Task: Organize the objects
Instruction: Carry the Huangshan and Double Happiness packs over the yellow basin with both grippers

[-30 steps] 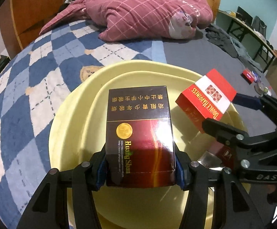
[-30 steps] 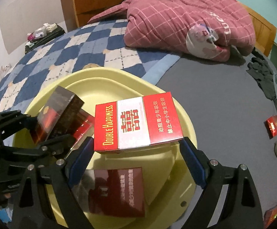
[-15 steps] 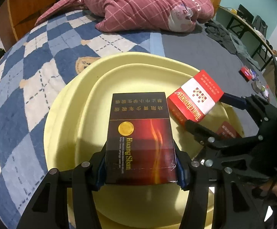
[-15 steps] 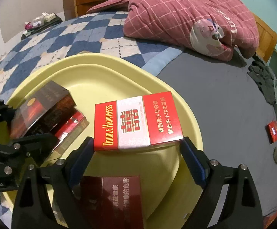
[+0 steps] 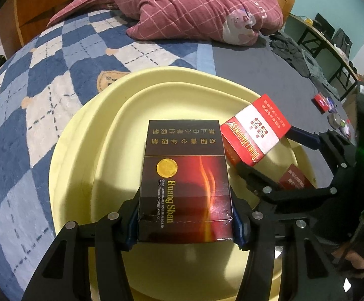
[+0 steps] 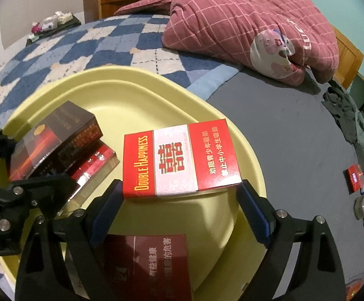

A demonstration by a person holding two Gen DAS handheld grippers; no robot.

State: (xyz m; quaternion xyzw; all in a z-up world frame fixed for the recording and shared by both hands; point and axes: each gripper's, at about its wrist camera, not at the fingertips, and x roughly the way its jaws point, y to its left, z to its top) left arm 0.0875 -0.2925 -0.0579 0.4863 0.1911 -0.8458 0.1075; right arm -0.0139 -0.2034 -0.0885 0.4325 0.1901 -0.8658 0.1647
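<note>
A bed covered by a blue-and-white checked blanket and a grey sheet is carrying a crumpled pink checked quilt at its far end. Nearer, a pale yellow shallow plastic basin is sitting on the bedding, and the sorting is happening over it. The left gripper is clamping a dark maroon Huang Shan cigarette pack by its long sides, its jaws about half apart, above the basin's floor. The right gripper is gripping a red-and-white Double Happiness cigarette pack end to end, jaws spread wide, just beside the first. Two more red packs are lying in the basin already. Judging by this, the placing step is under way; next, each hand probably needs lowering until its pack is resting flat on free floor, then loosening. A small red box is waiting on the grey sheet, well apart.
</note>
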